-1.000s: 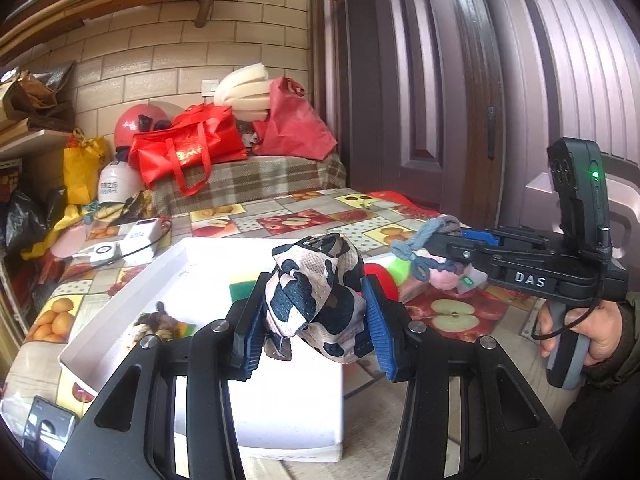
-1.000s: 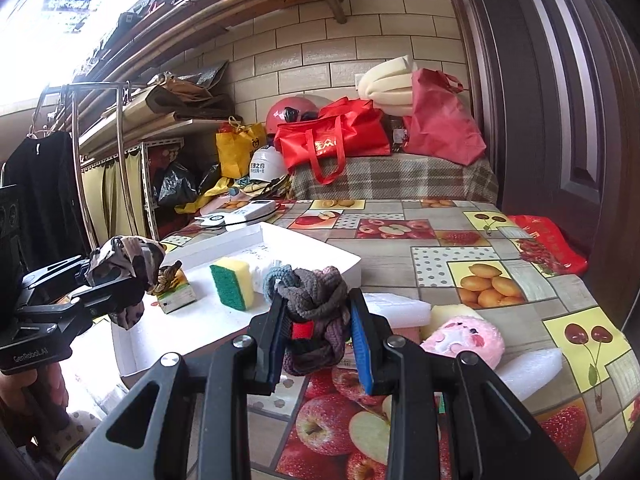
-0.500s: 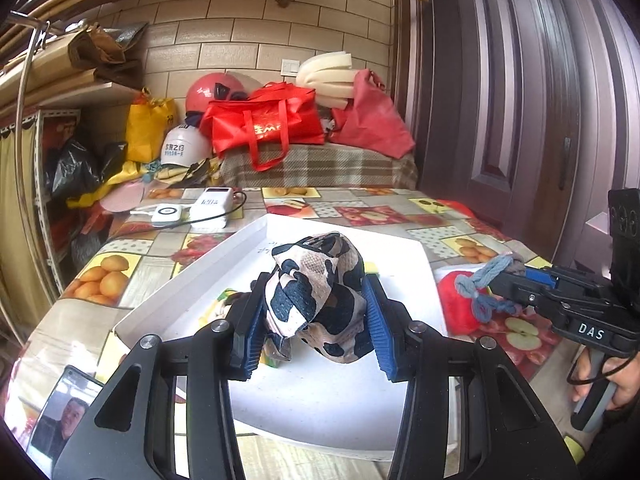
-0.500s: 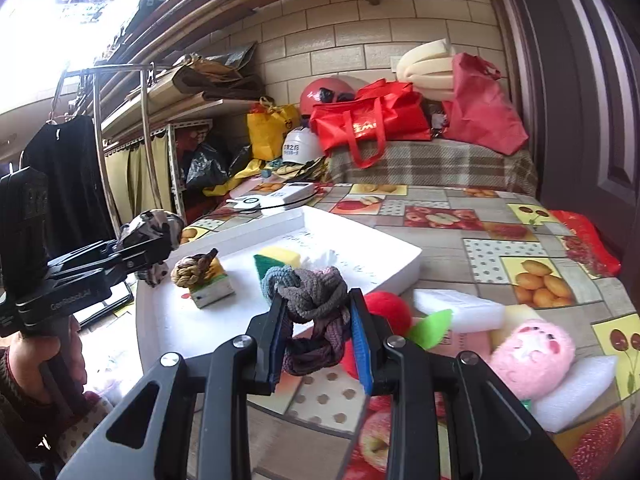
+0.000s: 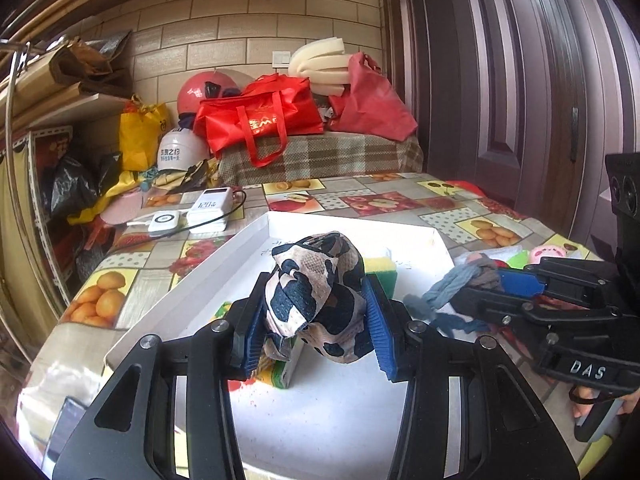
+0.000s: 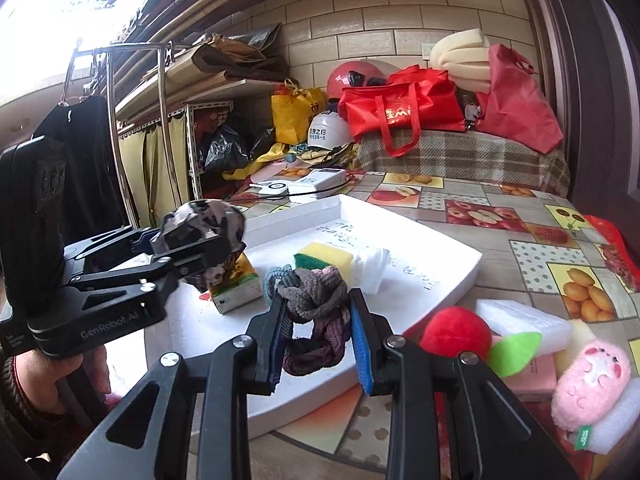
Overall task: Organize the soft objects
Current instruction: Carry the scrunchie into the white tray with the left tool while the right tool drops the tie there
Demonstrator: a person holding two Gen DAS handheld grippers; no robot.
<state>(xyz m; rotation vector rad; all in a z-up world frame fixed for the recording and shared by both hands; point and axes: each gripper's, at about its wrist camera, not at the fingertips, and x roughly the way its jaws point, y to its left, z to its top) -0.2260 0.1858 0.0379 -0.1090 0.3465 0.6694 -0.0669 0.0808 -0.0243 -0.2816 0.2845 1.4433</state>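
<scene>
My left gripper (image 5: 316, 320) is shut on a cow-print cloth ball (image 5: 318, 292) and holds it above the white tray (image 5: 256, 236). It also shows in the right wrist view (image 6: 200, 240) at the left. My right gripper (image 6: 320, 340) is shut on a knotted grey and purple rope bundle (image 6: 312, 308) over the tray's near right edge (image 6: 468, 272); it shows in the left wrist view (image 5: 460, 292) too. A yellow-green sponge (image 6: 324, 258), white foam (image 6: 372, 266) and a small box (image 6: 236, 284) lie in the tray.
On the fruit-print tablecloth (image 6: 532, 216) right of the tray lie a red plush apple (image 6: 456, 332), a pink plush (image 6: 592, 384) and white foam blocks (image 6: 520, 320). Power banks (image 5: 208, 210) sit behind the tray. Red bags (image 5: 260, 120) and helmets stand at the back.
Both grippers have moved in over the tray with their loads. The left one has come forward and lower over the small box; the right one has closed in from the right.
</scene>
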